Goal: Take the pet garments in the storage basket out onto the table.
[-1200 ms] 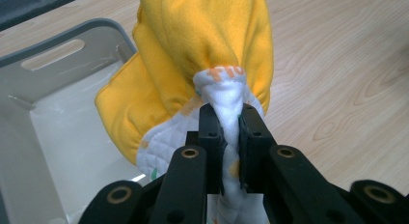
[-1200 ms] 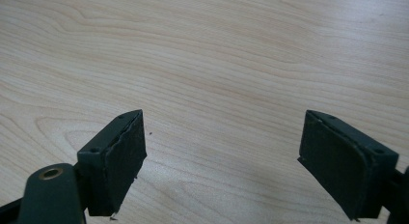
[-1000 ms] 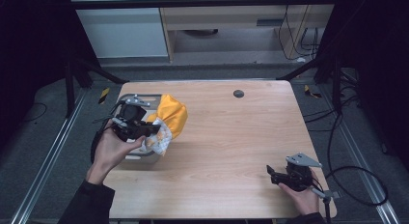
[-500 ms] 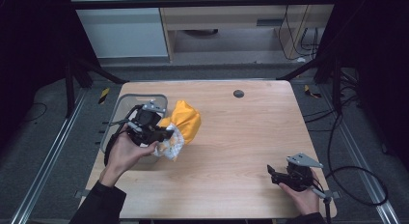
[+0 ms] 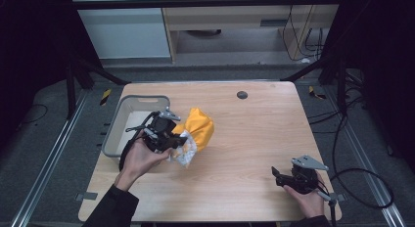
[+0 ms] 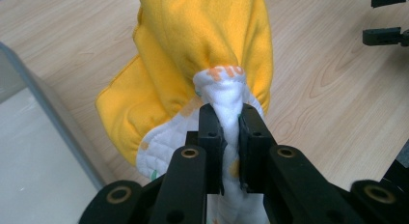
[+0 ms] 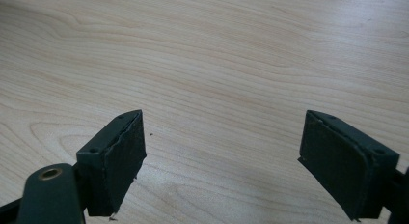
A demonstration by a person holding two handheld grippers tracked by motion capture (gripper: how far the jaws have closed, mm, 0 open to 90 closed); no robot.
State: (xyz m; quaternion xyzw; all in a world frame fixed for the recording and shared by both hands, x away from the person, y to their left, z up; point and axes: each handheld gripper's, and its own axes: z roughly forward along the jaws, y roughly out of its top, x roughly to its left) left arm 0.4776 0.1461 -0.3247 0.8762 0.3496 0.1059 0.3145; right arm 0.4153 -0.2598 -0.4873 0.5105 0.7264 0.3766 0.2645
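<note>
While the left gripper (image 6: 225,137) pinches a yellow-and-white cloth (image 5: 198,133), wood-grain table (image 5: 254,134) lies bare.
Beside the cloth sits a grey bin (image 5: 113,134); right gripper (image 5: 275,175) rests well apart, jaws spread; dark floor surrounds.

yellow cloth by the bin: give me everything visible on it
The yellow cloth is a soft fleece-like fabric, bunched into a rounded bundle, with a white quilted lining or edge carrying orange print. The left gripper is shut on a pinched fold of the white part. In the high view the bundle sits just right of the grey bin, over the wooden table. Whether it rests on the wood or hangs clear can't be told.
</note>
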